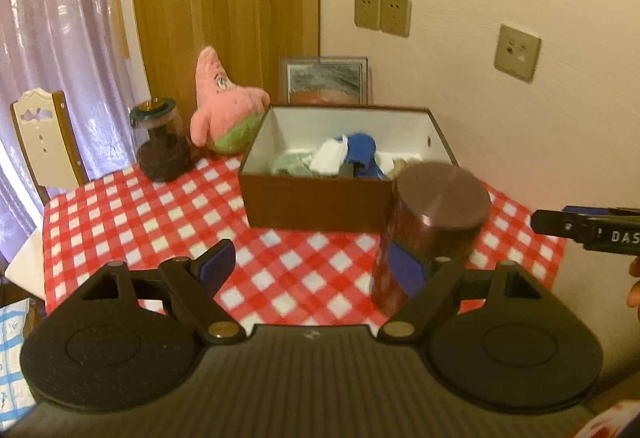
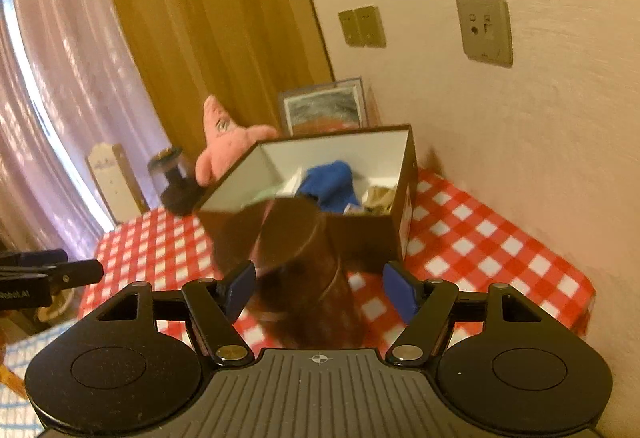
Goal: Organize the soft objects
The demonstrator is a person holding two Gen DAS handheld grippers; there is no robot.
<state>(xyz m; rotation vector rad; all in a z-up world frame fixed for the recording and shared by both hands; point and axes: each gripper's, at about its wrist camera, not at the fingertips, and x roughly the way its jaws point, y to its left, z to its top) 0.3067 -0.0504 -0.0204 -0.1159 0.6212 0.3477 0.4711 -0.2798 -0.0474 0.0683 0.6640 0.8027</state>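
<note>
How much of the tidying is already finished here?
Done: blue, white and green soft items lie in the box. In hand: nothing; both jaws stand open. Left: the pink plush sits outside, behind the box beside the jar.

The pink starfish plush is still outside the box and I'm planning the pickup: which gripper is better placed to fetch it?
Probably left. The pink starfish plush sits left of the box; the open left gripper has bare tablecloth ahead, while the right gripper faces the brown jar and the box.
</note>
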